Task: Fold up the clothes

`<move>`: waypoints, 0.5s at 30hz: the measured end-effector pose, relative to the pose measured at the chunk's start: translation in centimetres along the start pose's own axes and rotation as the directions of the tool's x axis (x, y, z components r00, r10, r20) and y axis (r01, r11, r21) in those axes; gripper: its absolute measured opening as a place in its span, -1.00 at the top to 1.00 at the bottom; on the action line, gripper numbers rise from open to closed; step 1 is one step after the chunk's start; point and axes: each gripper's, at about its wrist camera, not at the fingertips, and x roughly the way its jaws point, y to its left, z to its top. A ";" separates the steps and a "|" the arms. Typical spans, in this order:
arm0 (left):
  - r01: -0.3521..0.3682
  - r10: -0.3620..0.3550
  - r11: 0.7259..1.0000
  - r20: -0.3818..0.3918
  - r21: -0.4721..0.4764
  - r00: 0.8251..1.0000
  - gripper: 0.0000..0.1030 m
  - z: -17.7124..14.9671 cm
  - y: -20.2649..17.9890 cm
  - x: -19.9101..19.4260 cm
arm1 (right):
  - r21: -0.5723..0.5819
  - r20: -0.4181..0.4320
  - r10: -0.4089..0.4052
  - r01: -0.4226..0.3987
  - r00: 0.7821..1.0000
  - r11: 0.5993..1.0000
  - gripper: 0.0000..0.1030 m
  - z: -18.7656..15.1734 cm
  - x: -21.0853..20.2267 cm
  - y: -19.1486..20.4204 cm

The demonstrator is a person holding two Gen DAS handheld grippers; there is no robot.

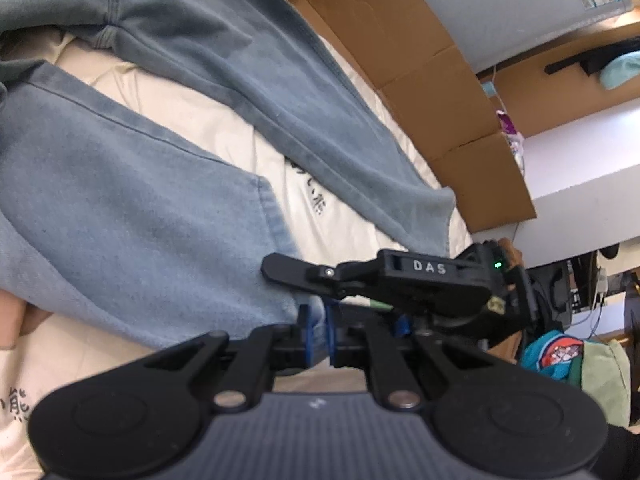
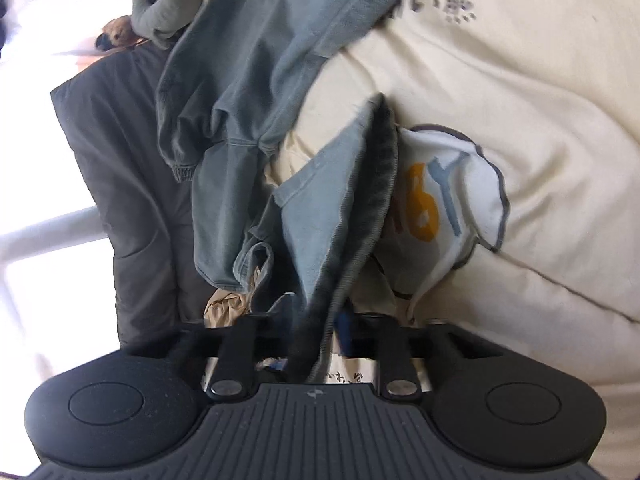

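A faded blue sweatshirt (image 1: 100,208) lies spread on a cream bedsheet (image 1: 224,128), with one sleeve (image 1: 280,92) running toward the far right. My left gripper (image 1: 318,320) is shut on the sweatshirt's hem, and blue cloth shows between its pads. Just beyond it, seen side-on, is my right gripper (image 1: 288,274), resting against the same hem. In the right wrist view my right gripper (image 2: 316,320) is shut on the dark ribbed hem (image 2: 376,184), which hides its fingertips. A white printed patch (image 2: 440,192) shows under the lifted cloth.
Flattened cardboard boxes (image 1: 420,80) line the bed's far edge. A teal and green backpack (image 1: 560,356) sits off the bed at lower right. A dark grey quilt (image 2: 120,160) lies beside the sweatshirt, and a person's grey-green sleeve (image 2: 168,8) reaches in at the top.
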 end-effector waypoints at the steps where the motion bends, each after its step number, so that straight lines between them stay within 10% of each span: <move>1: -0.008 0.008 1.000 -0.006 -0.001 1.000 0.84 0.0 0.1 0.1 | -0.029 0.002 -0.018 0.018 1.000 0.999 0.94 0.0 -0.1 0.3; 9: -0.138 0.138 0.990 0.025 -0.014 0.990 0.30 0.7 2.3 -1.3 | -0.113 0.082 -0.105 0.114 0.991 0.987 0.96 0.3 -2.8 1.0; 15: -0.303 0.308 0.949 0.061 -0.084 0.949 -0.12 1.5 6.7 -3.6 | -0.140 0.167 -0.149 0.174 0.974 0.975 0.96 0.9 -6.8 1.0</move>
